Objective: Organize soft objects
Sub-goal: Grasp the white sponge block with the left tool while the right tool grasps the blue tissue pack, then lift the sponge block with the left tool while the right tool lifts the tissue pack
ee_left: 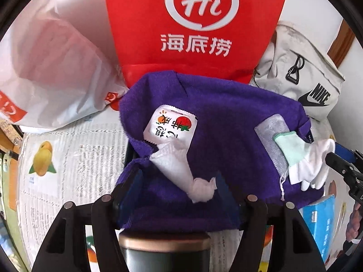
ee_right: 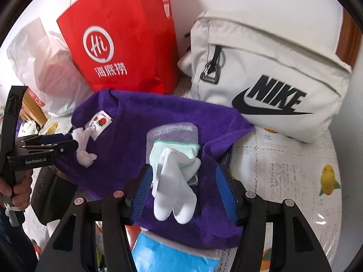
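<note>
A purple towel [ee_left: 226,124] [ee_right: 140,117] lies spread over the table's middle. On it rests a fruit-print wipe packet [ee_left: 172,124] [ee_right: 101,122] with a white tissue [ee_left: 179,170] [ee_right: 86,154] pulled out. My left gripper [ee_left: 179,195] [ee_right: 72,141] stands open, the tissue's crumpled end lying loose between its blue fingers. Further right, white socks [ee_left: 310,165] [ee_right: 174,192] and a mint-green sock [ee_left: 290,145] [ee_right: 174,150] lie on a clear grey pouch [ee_left: 270,131] [ee_right: 172,131]. My right gripper [ee_right: 185,192] [ee_left: 340,161] is open around the white socks, with a gap on the right side.
A red paper bag [ee_left: 195,34] [ee_right: 122,45], a white plastic bag [ee_left: 56,68] [ee_right: 45,68] and a beige Nike bag [ee_left: 306,74] [ee_right: 272,79] stand behind the towel. A blue tissue pack [ee_left: 322,217] [ee_right: 172,251] lies near its front edge. A person's hand [ee_right: 20,190] holds the left gripper.
</note>
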